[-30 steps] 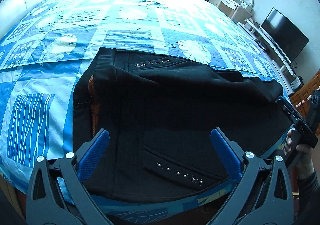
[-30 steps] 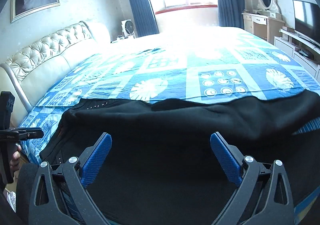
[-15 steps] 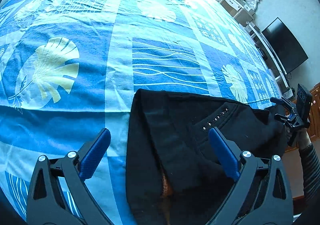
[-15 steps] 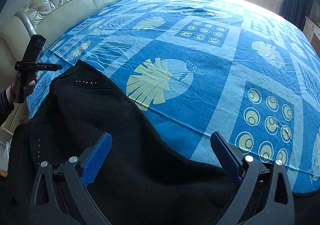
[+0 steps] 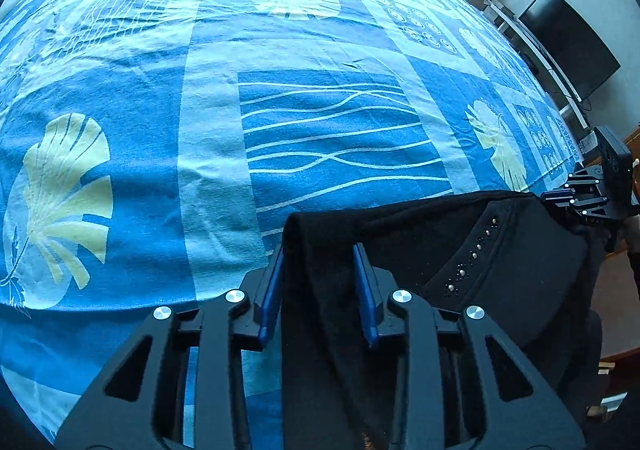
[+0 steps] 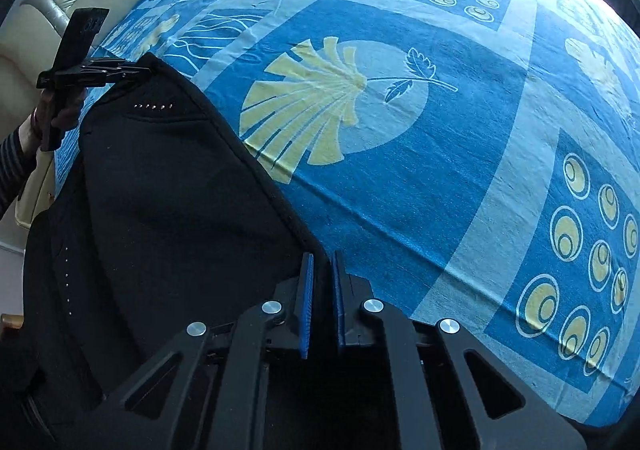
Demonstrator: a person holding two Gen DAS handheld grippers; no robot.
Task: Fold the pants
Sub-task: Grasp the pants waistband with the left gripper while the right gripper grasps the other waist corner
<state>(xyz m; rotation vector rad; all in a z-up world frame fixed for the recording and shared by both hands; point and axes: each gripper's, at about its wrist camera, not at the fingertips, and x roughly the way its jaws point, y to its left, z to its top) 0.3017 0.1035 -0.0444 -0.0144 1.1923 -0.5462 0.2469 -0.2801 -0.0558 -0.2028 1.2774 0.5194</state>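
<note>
The bed (image 5: 280, 110) spreads wide under me, and the black pants (image 5: 500, 270) hang over its near edge, lifted between my two hands. I judge them soft, limp and fairly thick; the edges are the place to hold. My left gripper (image 5: 318, 282) clamps a bunched fold between its fingers; my right gripper (image 6: 321, 290) pinches a thin edge tight.

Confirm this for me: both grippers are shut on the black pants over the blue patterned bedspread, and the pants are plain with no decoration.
Not quite. Both the left gripper and the right gripper are shut on the black pants over the blue patterned bedspread, but the pants are not plain: the left wrist view shows a row of small metal studs on them.
</note>
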